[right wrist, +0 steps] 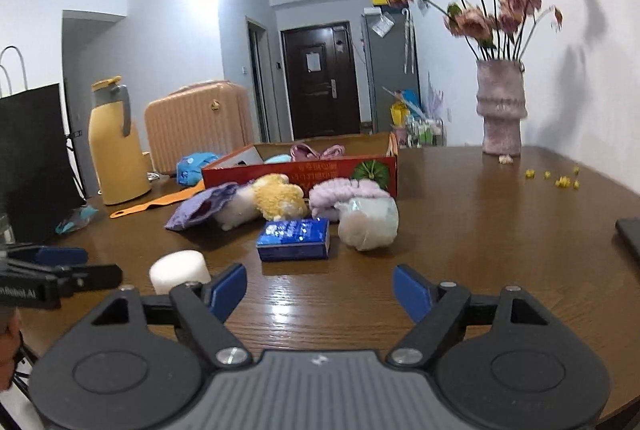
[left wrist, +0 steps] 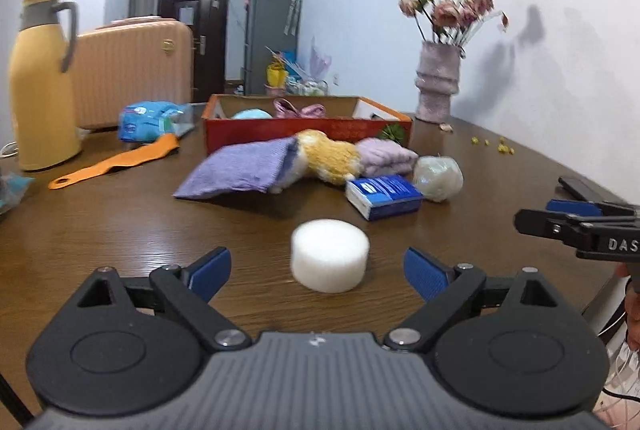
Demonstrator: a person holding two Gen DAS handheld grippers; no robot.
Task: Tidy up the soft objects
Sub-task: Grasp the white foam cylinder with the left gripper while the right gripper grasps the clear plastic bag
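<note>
1. Soft objects lie in a loose cluster on the dark wood-grain surface (left wrist: 120, 222), in front of a red cardboard box (left wrist: 308, 134) that already holds pink fabric and a pale blue item.
2. A flat purple knitted cloth (left wrist: 236, 166) partly covers a shaggy yellow-and-white plush toy (left wrist: 324, 158); a fluffy lilac folded towel (left wrist: 384, 158) lies just beside the toy.
3. A rounded, crinkly white bundle (left wrist: 438, 176) sits next to a glossy blue rectangular packet (left wrist: 382, 196).
4. A white foam cylinder (left wrist: 330, 256), smooth and matte, stands upright, nearest the left gripper (left wrist: 318, 272), just ahead of its fingertips and between their lines; those jaws are spread wide, holding nothing.
5. The right gripper (right wrist: 320, 292) hovers over bare wood, jaws wide apart and empty, the foam off to its left.
</note>
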